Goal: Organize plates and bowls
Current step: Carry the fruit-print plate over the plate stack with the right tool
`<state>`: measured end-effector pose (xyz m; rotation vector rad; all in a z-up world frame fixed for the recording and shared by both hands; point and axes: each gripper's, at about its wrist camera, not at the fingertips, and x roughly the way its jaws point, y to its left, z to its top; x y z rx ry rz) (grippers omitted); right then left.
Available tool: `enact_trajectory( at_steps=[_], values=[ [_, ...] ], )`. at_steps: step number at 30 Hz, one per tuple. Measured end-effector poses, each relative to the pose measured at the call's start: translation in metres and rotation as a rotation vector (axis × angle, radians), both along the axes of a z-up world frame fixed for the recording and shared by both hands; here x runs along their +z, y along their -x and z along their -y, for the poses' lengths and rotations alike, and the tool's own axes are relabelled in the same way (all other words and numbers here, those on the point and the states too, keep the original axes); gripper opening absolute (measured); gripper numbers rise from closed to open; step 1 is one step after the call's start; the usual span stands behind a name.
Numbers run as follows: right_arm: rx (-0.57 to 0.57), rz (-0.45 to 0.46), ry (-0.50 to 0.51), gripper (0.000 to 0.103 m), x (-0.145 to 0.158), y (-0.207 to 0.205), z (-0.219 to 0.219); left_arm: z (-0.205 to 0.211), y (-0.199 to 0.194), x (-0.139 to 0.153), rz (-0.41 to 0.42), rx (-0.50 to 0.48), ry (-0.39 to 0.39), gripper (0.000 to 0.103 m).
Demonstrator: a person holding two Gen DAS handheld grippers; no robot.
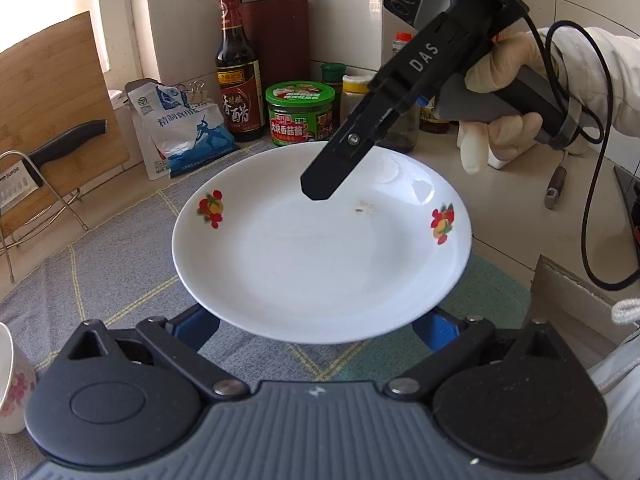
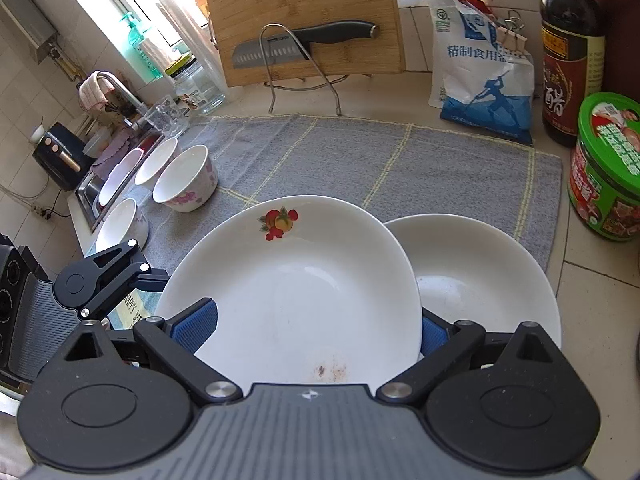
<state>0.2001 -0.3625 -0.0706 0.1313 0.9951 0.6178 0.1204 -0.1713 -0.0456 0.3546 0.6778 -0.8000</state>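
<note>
Fruit-print plate (image 1: 320,248) lifted above the grey mat (image 1: 100,272) on the counter (image 2: 592,320), gripped at opposite rims. Left claw (image 1: 320,330) spread wide around its near edge; right claw (image 2: 316,330) likewise wide across the far side. Plain white plate (image 2: 488,280) on the mat, just beside. Floral bowl (image 2: 186,180) well apart, near the sink (image 2: 90,196).

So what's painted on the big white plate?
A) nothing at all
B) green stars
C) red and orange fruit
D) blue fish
C: the plate has little red and orange fruit pictures with green leaves on its rim, one on each side in the left wrist view.
</note>
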Motion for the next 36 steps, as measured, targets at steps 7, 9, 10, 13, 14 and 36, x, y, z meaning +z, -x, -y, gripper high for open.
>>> enact_trajectory(
  at_steps=[7, 9, 10, 13, 14, 36],
  values=[
    [-0.048, -0.018, -0.006, 0.102, -0.012, 0.002, 0.022, 0.015, -0.005, -0.006, -0.011, -0.019, 0.002, 0.101],
    [-0.056, -0.022, -0.01, 0.102, -0.015, 0.002, 0.026, 0.017, -0.005, -0.007, -0.015, -0.02, 0.001, 0.101],
    [-0.057, -0.023, -0.01, 0.102, -0.016, 0.001, 0.028, 0.019, -0.006, -0.008, -0.015, -0.021, 0.0, 0.101],
    [-0.064, -0.028, -0.013, 0.102, -0.019, 0.001, 0.037, 0.022, -0.006, -0.009, -0.011, -0.026, -0.002, 0.101],
    [-0.065, -0.03, -0.014, 0.102, -0.02, 0.001, 0.039, 0.023, -0.007, -0.009, -0.011, -0.027, -0.002, 0.101],
    [-0.123, -0.035, -0.015, 0.101, -0.022, 0.01, 0.064, 0.037, -0.028, -0.018, -0.019, -0.04, -0.01, 0.101]
  ],
)
